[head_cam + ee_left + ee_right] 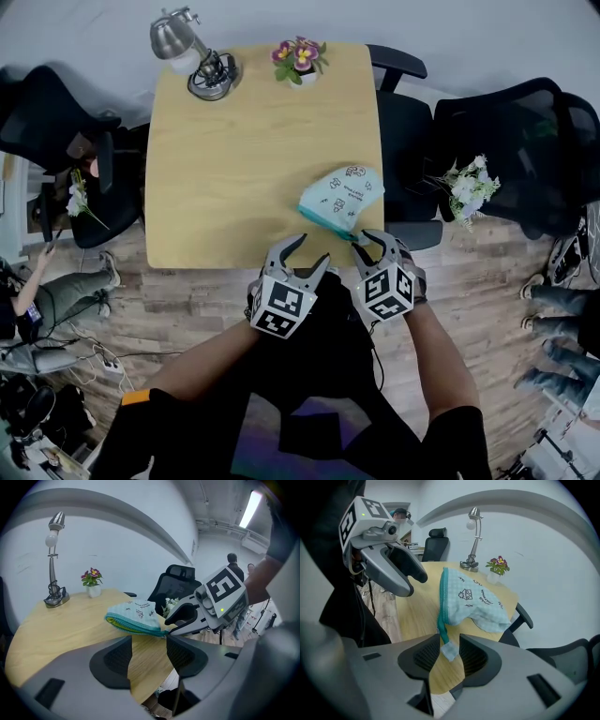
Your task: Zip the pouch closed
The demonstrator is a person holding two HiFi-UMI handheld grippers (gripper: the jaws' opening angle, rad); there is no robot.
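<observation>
A light teal pouch (342,199) with small printed drawings lies on the wooden table (244,169), near its front right corner. Its teal zipper edge (442,603) gapes, showing a yellow-green lining (126,624). At the near end of the zipper is a small fabric tab (449,650). My right gripper (371,244) points steeply down with that tab between its jaws; the pads stand a little apart from it. My left gripper (303,257) hovers open over the table's front edge, just left of the pouch, with nothing in it.
A silver desk lamp (192,56) and a small pot of flowers (300,61) stand at the table's far edge. Black office chairs (403,122) (56,141) flank the table. White flowers (473,187) lie on the right chair. People sit at both sides.
</observation>
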